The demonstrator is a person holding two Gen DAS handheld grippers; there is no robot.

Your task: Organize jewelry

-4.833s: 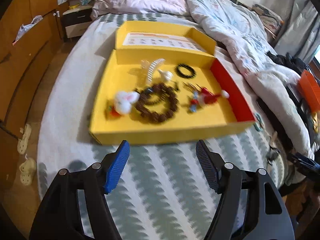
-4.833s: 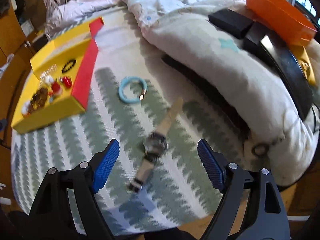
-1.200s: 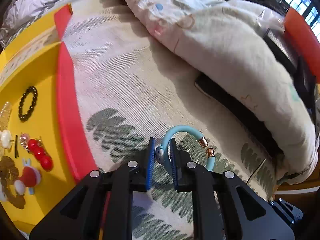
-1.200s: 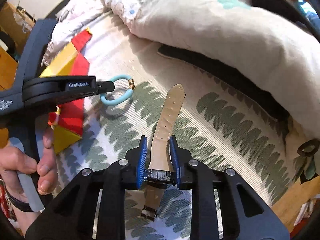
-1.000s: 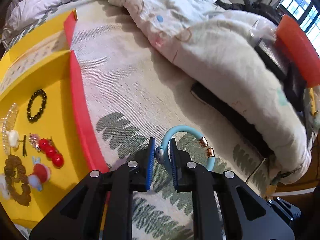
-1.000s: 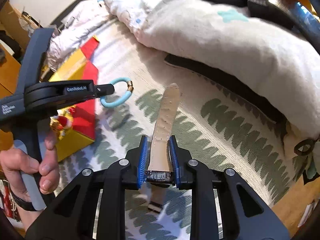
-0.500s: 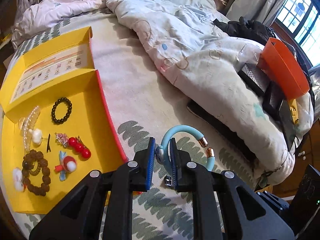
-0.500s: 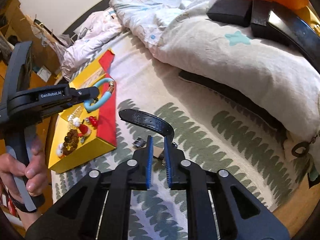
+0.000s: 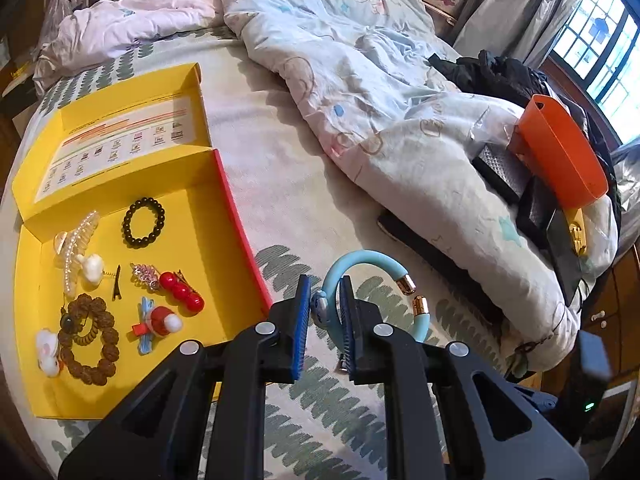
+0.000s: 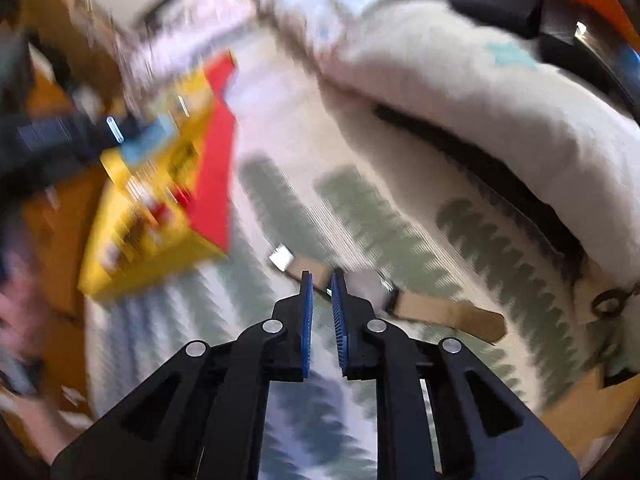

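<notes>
My left gripper (image 9: 325, 308) is shut on a light blue open bangle (image 9: 370, 262) with gold end caps and holds it in the air just right of the yellow jewelry box (image 9: 224, 216). The box holds a black bead bracelet (image 9: 143, 222), a brown bead bracelet (image 9: 90, 336), red cherry clips (image 9: 180, 290) and other hair pieces. In the blurred right wrist view my right gripper (image 10: 320, 304) is shut on the watch, whose tan strap (image 10: 448, 314) hangs to the right above the bedspread. The yellow box (image 10: 160, 200) lies at the left there.
A rumpled quilt (image 9: 380, 100) covers the right half of the bed. An orange bin (image 9: 560, 156) and black items lie on it at the right. A black flat object (image 9: 432, 256) pokes out under the quilt edge. Green-patterned bedspread (image 9: 320, 400) lies below both grippers.
Both grippers have risen higher above the bed with their loads. The left view now takes in the whole box. The right gripper is swinging fast and the watch strap has flopped to the right.
</notes>
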